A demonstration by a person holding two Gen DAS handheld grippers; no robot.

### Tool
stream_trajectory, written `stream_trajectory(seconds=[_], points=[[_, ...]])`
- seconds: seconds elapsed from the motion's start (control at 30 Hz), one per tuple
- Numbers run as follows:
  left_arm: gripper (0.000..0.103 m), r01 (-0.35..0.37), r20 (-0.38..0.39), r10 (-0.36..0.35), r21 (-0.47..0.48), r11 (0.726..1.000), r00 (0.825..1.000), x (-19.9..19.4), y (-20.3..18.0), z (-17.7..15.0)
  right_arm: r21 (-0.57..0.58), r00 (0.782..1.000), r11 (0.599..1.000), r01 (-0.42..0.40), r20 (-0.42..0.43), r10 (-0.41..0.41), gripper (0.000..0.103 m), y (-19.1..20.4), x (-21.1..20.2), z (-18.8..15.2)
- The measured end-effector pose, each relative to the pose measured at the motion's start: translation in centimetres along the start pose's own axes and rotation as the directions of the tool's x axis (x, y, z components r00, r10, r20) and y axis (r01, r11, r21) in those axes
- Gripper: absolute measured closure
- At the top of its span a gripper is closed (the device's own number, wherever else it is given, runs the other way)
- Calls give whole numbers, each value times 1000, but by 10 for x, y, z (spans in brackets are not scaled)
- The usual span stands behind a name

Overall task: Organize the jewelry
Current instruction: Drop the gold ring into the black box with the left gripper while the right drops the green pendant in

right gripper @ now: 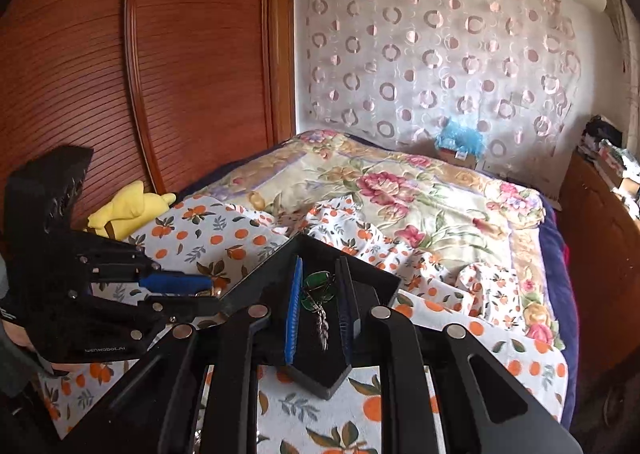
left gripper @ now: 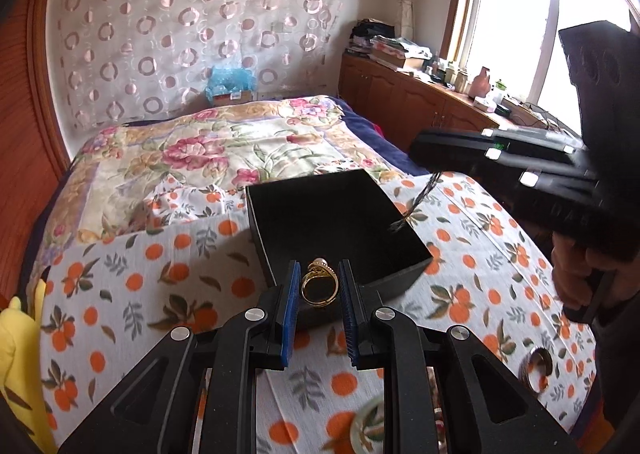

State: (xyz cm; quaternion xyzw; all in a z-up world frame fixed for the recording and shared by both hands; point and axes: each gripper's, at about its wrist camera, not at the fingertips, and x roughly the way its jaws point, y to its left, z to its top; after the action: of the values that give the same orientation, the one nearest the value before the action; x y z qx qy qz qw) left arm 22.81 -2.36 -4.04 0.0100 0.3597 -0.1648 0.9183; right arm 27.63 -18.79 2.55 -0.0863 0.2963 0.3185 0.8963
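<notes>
A black open box sits on the orange-print cloth on the bed. My left gripper is shut on a gold ring with a pearl, held at the box's near edge. My right gripper is over the box and shut on a green-stone pendant, whose braided cord hangs down into the box. In the left wrist view the cord's end dangles from the right gripper above the box. The left gripper shows at left in the right wrist view.
A silver ring-shaped piece lies on the cloth at right, and a pale green bangle lies under my left gripper. A yellow plush toy lies at the bed's left edge by the wooden wardrobe. A floral quilt covers the bed beyond.
</notes>
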Motion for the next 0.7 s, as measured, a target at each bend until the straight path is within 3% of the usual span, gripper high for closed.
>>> stream_trajectory(seconds=[0.1, 0.23, 0.37, 0.47, 0.7], points=[[85, 3, -5, -3, 1, 1000, 1000, 9, 1, 7, 12, 1000, 1000, -3, -18, 3, 84, -2, 12, -4], [85, 7, -13, -7, 8, 1000, 1000, 19, 0, 12, 22, 999, 1000, -4, -42, 5, 68, -5, 24, -11], [83, 4, -20, -4, 12, 1000, 1000, 26, -1, 16, 33, 999, 999, 3, -39, -2, 68, -8, 20, -13], [67, 3, -9, -3, 4, 1000, 1000, 21, -2, 14, 39, 999, 999, 19, -32, -17, 68, -9, 9, -18], [66, 10, -15, -10, -8, 1000, 1000, 0, -10, -16, 53, 997, 996, 71, -43, -69, 68, 1, -32, -63]])
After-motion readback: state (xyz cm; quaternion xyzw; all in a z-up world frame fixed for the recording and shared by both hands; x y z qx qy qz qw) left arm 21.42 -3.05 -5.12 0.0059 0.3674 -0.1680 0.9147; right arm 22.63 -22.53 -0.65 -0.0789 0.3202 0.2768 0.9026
